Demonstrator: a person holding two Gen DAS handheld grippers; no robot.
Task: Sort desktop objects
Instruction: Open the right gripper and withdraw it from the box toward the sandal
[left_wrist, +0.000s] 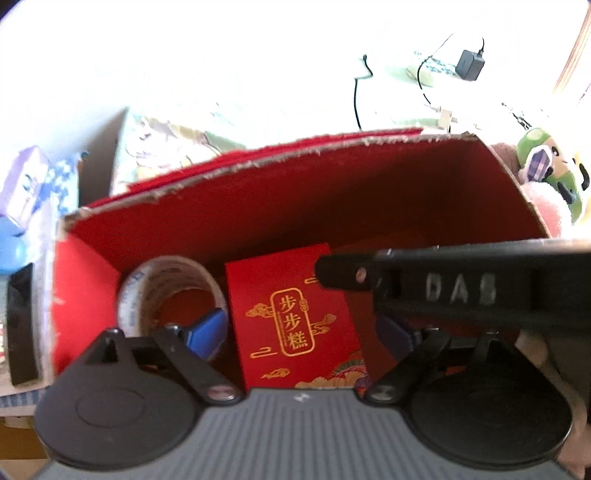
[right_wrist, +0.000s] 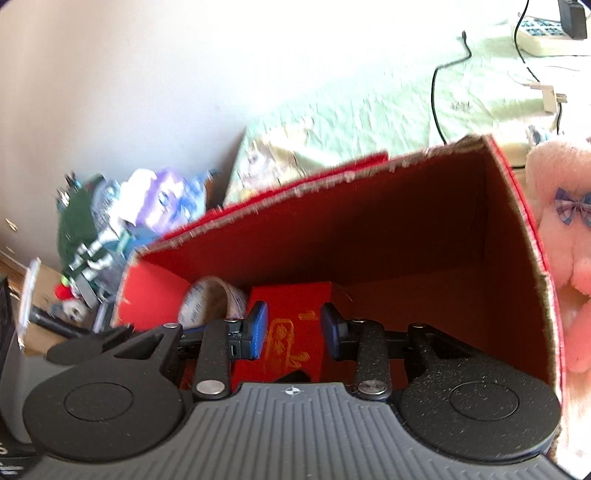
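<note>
A roll of clear tape (left_wrist: 171, 295) is seen at lower left of the left wrist view, lying inside a red cardboard box (left_wrist: 332, 192). Just right of it, a red packet with gold lettering (left_wrist: 291, 317) is propped on the box floor. The left gripper (left_wrist: 306, 332) is held with its blue pads spread wide, flanking the packet without touching it. In the right wrist view, the right gripper (right_wrist: 293, 328) is shown parted above the same packet (right_wrist: 291, 306). A pink plush toy (right_wrist: 561, 258) is pressed against the box at far right.
</note>
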